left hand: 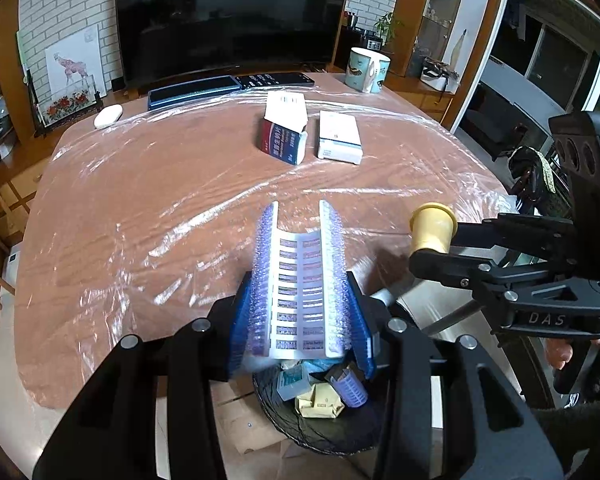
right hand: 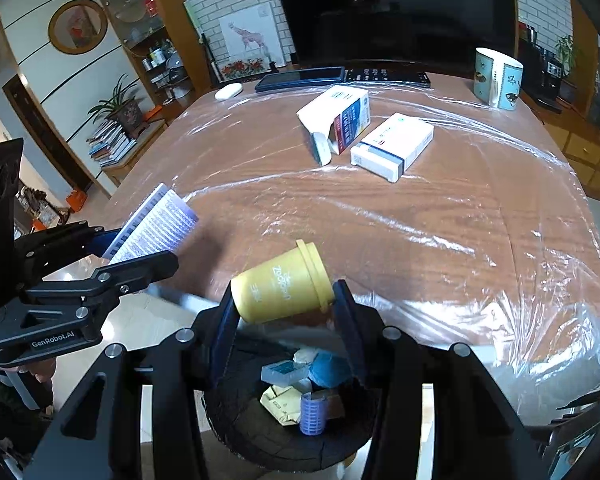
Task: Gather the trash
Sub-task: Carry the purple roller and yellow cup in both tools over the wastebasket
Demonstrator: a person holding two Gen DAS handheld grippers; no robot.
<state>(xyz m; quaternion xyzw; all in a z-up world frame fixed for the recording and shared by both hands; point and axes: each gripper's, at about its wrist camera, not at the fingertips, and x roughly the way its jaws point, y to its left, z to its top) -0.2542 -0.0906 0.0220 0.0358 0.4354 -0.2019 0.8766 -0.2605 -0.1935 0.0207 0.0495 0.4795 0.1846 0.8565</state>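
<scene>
So my left claw (left hand: 300, 280) is clamped on a white plastic strip lined with purple bristly rollers (left hand: 300, 276), pads pressed on both long edges, the strip sticking up and forward out of the grip. My right claw (right hand: 286, 300) is closed around a small yellow plastic cup with a flared lip (right hand: 282, 284), lying sideways between the pads with its rim pointing up and right.

Both claws hang over the near edge of the counter (left hand: 140, 184), a brown wooden top wrapped in crinkly clear plastic film. Right below them, on the floor, is a round black bin (right hand: 260, 440). It already has stuff in it: a purple hair roller (right hand: 313, 414), crumpled yellowish paper (right hand: 280, 402), a small grey-blue box (right hand: 282, 372) and something blue and rounded (right hand: 330, 368).

What's left on the counter, well apart from the claws: an opened white, red and blue carton with its flap up (left hand: 286, 132), and just beside it a closed white flat box with a grey band (left hand: 339, 138). Further back there's a teal and white patterned mug (left hand: 368, 69), a dark tablet (left hand: 194, 91), a black remote (left hand: 276, 79) and a small white oval case (left hand: 108, 115), all near the big dark TV screen (left hand: 228, 20).

Nothing sits between the claws and the bin opening. The two claws are side by side, near each other but not touching.
</scene>
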